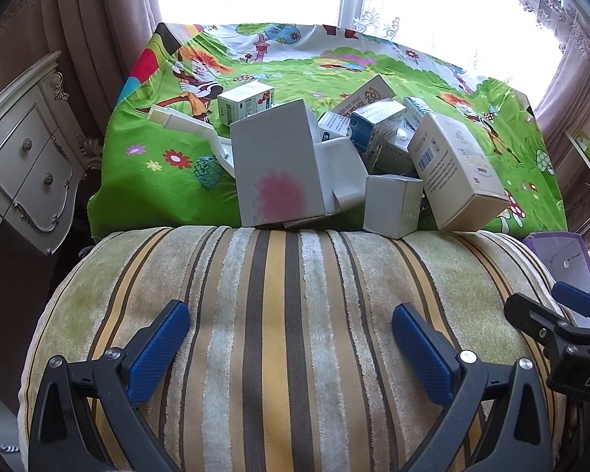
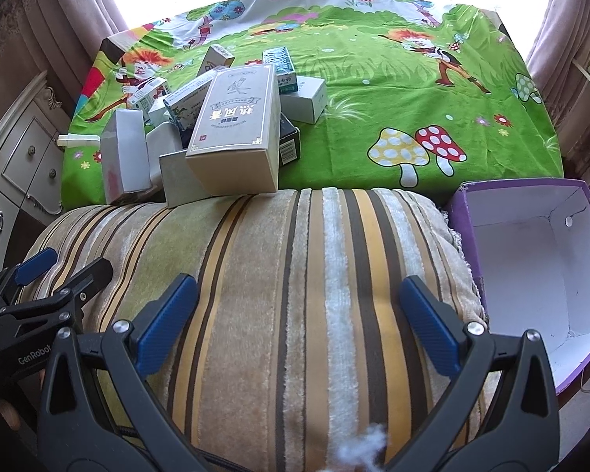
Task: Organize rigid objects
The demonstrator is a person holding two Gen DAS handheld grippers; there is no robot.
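Jaws on both tools stand spread wide with nothing between them: the left gripper (image 1: 291, 350) and the right gripper (image 2: 299, 318) both hover over the striped cushion (image 2: 295, 275), side by side, well back from the work. That reads as a ready stance, neither tool committed to a target yet.

Across the cushion, a heap of boxes (image 1: 358, 157) sits on the green cartoon cloth (image 2: 373, 90) covering the surface, bunched at its near edge toward the left corner, some pieces leaning on the cushion's far side. They are tumbled, not stacked. A tall white box with a pink blot (image 1: 279, 165) stands upright at the front. A large beige box with dark lettering (image 2: 236, 126) lies tilted across smaller ones. A small grey cube-like box (image 1: 391, 206) is at the near edge.

An open purple box with a white inside (image 2: 539, 259), empty as far as shows, sits by the cushion's right end, likely the destination.
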